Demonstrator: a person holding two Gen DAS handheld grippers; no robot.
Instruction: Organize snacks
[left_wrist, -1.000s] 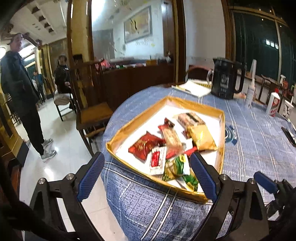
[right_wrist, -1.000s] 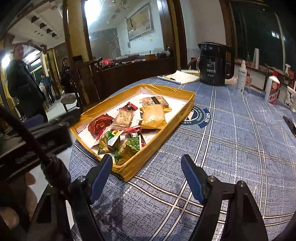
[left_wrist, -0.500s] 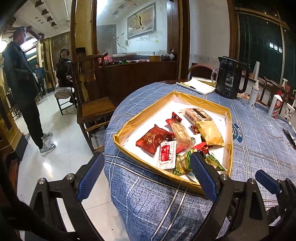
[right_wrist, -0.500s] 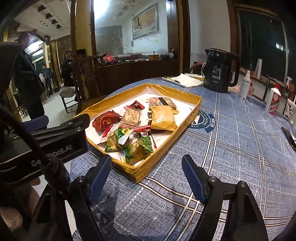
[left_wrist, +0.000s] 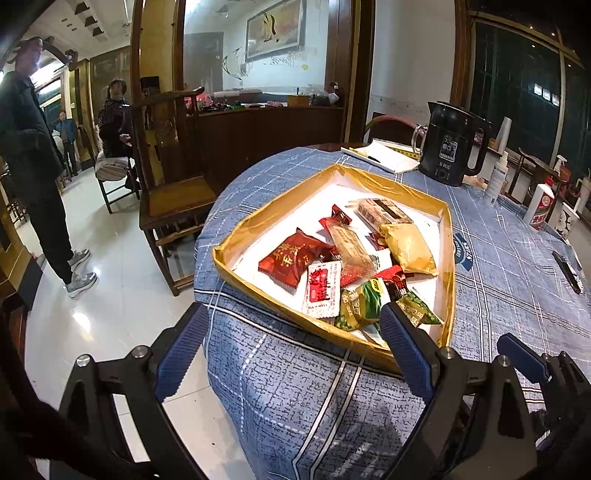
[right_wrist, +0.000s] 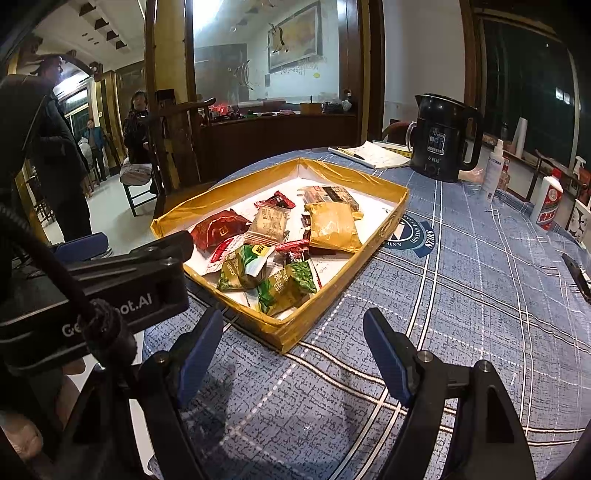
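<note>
A gold-rimmed tray (left_wrist: 255, 229) with a white floor sits on the round table's blue checked cloth; it also shows in the right wrist view (right_wrist: 384, 218). Several snack packets lie in it: a red packet (left_wrist: 290, 256), a yellow packet (left_wrist: 408, 247), green packets (left_wrist: 360, 304), a white-and-red sachet (left_wrist: 323, 290). My left gripper (left_wrist: 291, 341) is open and empty, just short of the tray's near rim at the table edge. My right gripper (right_wrist: 295, 349) is open and empty over the cloth, right of the tray's near corner. The left gripper's body (right_wrist: 110, 291) shows at left in the right wrist view.
A black kettle (left_wrist: 448, 146), a notebook (left_wrist: 380, 157), a spray bottle (left_wrist: 498, 177) and a white-and-red bottle (left_wrist: 541, 206) stand at the table's far side. A wooden chair (left_wrist: 173, 192) stands left of the table. People (left_wrist: 33, 170) stand on the floor beyond.
Both grippers have drawn back and risen slightly, so the tray sits farther ahead in both views. Both stay open and empty. The snacks have not moved.
</note>
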